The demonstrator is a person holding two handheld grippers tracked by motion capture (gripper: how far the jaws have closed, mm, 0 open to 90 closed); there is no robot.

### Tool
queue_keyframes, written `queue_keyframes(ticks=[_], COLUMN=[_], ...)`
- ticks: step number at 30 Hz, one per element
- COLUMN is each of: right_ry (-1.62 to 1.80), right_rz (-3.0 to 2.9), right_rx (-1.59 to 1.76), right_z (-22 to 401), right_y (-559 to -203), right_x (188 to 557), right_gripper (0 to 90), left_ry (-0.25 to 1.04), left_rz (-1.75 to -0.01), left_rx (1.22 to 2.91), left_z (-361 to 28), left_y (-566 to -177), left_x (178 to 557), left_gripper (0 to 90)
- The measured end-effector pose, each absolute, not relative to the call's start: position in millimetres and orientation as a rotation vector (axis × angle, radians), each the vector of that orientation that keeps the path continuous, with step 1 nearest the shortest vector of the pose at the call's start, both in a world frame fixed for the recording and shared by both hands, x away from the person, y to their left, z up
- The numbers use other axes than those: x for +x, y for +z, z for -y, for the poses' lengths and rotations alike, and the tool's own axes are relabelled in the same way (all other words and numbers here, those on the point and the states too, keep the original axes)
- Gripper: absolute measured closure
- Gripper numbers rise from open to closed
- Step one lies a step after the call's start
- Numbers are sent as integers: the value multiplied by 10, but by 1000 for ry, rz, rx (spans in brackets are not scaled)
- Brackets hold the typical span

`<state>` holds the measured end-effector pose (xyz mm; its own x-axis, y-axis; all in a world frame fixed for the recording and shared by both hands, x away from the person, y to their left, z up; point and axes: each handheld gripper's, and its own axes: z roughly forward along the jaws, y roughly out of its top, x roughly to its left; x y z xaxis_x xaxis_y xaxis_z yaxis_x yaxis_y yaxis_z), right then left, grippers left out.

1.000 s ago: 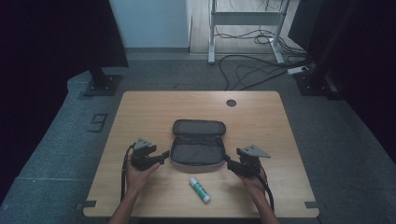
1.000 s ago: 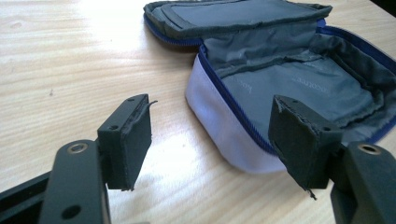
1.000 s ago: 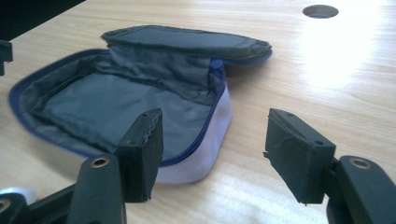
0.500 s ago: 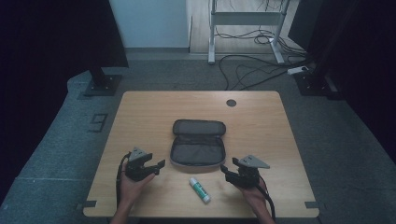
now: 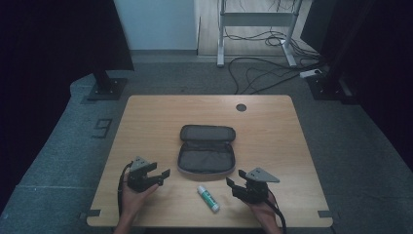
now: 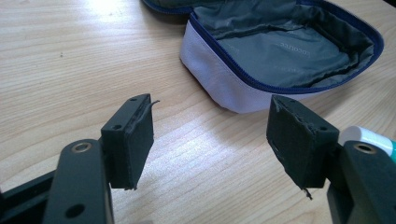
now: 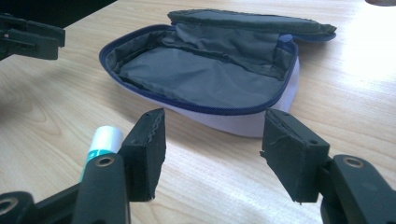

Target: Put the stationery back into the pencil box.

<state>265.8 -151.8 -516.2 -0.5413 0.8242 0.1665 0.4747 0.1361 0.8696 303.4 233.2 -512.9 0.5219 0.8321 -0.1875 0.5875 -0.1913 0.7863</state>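
Observation:
An open grey zip pouch lies in the middle of the wooden table, its lid folded back and its grey lining bare. In the left gripper view the pouch sits ahead and to the right; in the right gripper view the pouch sits straight ahead. A white glue stick with a green label lies near the front edge, between the two grippers. My left gripper is open, left of the pouch, nothing between its jaws. My right gripper is open too, right of the glue stick.
A dark round cable hole sits near the table's far edge. Beyond the table are a desk frame and loose cables on the floor. A dark stand base rests on the floor at far left.
Both grippers have drawn back from the pouch's sides toward the front edge of the table. The pouch and glue stick have stayed put.

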Motion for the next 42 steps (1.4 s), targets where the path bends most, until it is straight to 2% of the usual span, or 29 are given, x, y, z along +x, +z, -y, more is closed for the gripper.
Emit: queue_keyframes(ticks=[14, 42], right_ry=[1363, 1226], right_rz=[-2163, -2369], right_rx=[1185, 1080], right_z=[1263, 729], right_y=[-5200, -5468], right_x=[2541, 2446], right_gripper=[423, 469], left_ry=[306, 309], left_rz=[-1176, -1185], left_rx=[1919, 1920], left_z=[-2328, -2350], left_y=[-5248, -5258], left_x=[3017, 3001], left_gripper=[324, 325])
